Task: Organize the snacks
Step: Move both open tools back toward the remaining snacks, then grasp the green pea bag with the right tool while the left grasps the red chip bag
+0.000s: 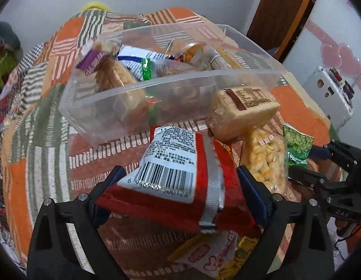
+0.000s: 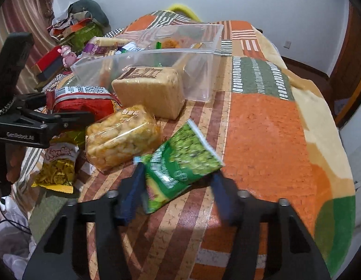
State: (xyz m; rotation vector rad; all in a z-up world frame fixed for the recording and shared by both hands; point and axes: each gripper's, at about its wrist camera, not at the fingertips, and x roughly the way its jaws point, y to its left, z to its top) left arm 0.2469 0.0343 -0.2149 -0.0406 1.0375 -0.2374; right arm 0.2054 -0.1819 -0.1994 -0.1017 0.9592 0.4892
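Note:
My left gripper is shut on a red snack packet with a barcode and holds it above the table, just in front of the clear plastic bin. The bin holds several snack packs. My right gripper has its jaws around a green pea packet lying on the cloth; I cannot tell whether they press on it. A beige cracker pack leans on the bin. A clear bag of yellow puffs lies beside it.
A yellow-and-white snack bag lies at the table's near left edge. The table has a patchwork orange, green and striped cloth. Clutter, a pink toy and a red box stand at the far left. A wall and wooden door are behind.

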